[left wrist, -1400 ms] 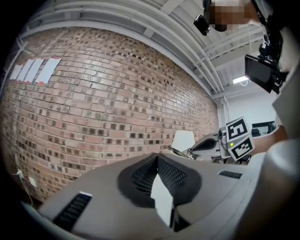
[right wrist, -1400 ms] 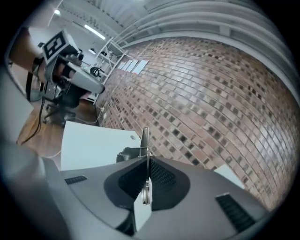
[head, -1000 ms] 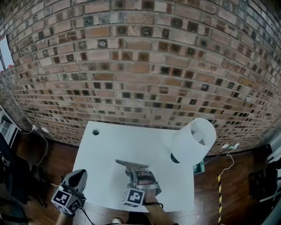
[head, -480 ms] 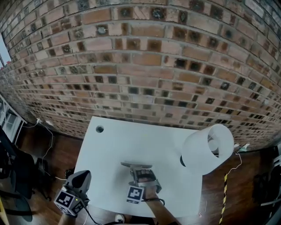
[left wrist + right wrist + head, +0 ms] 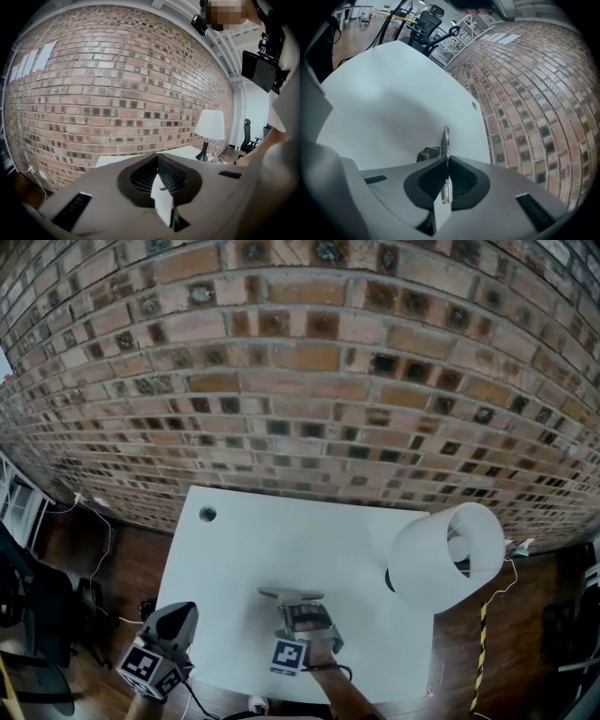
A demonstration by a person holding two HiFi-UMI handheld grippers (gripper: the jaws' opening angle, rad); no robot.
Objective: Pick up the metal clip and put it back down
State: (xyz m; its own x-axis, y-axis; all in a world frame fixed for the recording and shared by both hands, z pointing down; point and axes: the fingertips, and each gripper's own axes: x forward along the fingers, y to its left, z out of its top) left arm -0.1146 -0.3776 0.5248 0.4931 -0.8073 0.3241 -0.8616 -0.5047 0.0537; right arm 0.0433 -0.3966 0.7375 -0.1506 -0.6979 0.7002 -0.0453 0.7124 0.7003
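A brick wall backs the white bench, and a lamp stands at the bench's right end. The left tongs sit off the near edge, pressed together on nothing. The right tongs are clamped on the metal clip over the bench's near middle, pinching its thin handle edge-on. The clip looks light, stiff and slick, and that flat handle seems the soundest place to hold it.

One thin silver metal clip and one white-shaded lamp. One white rectangular tabletop. Two grey grippers: left gripper, right gripper.
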